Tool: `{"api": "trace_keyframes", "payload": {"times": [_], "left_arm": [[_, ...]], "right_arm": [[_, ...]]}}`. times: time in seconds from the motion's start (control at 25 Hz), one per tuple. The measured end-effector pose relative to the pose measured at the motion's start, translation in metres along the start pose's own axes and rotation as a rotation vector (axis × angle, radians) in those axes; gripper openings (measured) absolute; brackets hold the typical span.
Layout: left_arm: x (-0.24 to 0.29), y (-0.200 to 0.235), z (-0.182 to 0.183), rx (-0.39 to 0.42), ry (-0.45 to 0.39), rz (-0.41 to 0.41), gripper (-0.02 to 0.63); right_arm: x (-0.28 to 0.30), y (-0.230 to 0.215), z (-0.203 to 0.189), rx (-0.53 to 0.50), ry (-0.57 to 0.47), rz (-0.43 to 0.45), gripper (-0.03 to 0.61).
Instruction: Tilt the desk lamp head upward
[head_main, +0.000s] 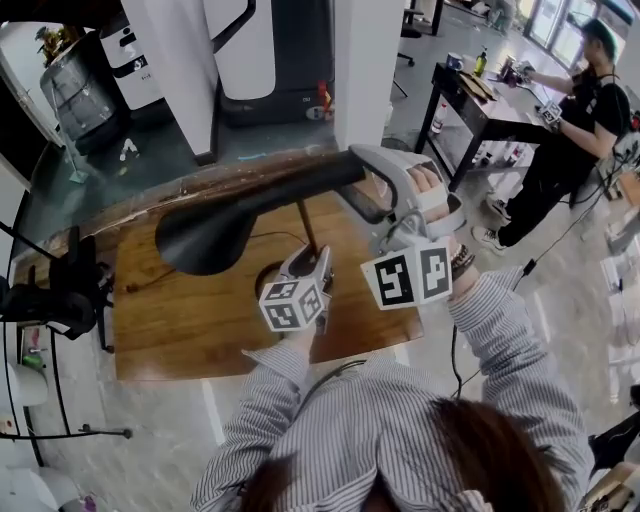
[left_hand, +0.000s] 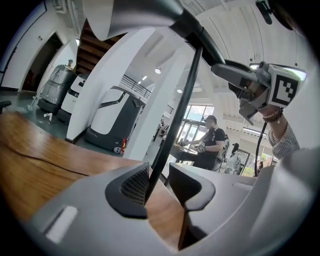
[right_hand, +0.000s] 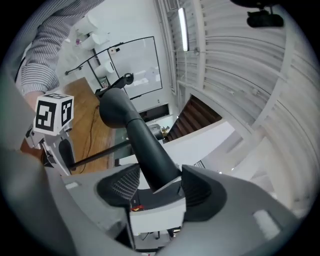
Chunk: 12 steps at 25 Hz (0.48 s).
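The right gripper (right_hand: 159, 184) is clamping the rear tip of the tapering matte black desk lamp head (right_hand: 127, 120), whose long axis is running straight out ahead of its jaws. Below it, the left gripper (left_hand: 159, 181) is standing partly open, straddling the thin dark lamp stem (left_hand: 176, 120) without squeezing it.

The wooden table (head_main: 190, 320) carries only the desk lamp (head_main: 212, 236).

I see soft, even daylight, strongest from the tall glass windows (head_main: 560, 28) at the head view's upper right; the black cone-shaped lamp head (head_main: 205, 238) reads as a dark, flat shape. Both gripper views bow hard toward black corners, with the close foreground blurred.
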<state>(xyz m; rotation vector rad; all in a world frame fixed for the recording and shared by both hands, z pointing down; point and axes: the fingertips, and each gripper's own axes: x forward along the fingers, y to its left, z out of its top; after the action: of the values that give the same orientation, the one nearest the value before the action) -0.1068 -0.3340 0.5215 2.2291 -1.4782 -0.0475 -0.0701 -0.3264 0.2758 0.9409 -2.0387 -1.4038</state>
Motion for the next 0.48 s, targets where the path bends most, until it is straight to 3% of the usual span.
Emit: {"api": "trace_keyframes", "payload": {"times": [0.24, 0.48], "left_arm": [[0.001, 0.002, 0.001, 0.004, 0.003, 0.002, 0.117], [0.000, 0.001, 0.001, 0.013, 0.005, -0.005, 0.101]], "right_arm": [[-0.004, 0.017, -0.013, 0.164, -0.001, 0.022, 0.232], [-0.005, 0.035, -0.019, 0.244, 0.026, 0.045, 0.206]]}}
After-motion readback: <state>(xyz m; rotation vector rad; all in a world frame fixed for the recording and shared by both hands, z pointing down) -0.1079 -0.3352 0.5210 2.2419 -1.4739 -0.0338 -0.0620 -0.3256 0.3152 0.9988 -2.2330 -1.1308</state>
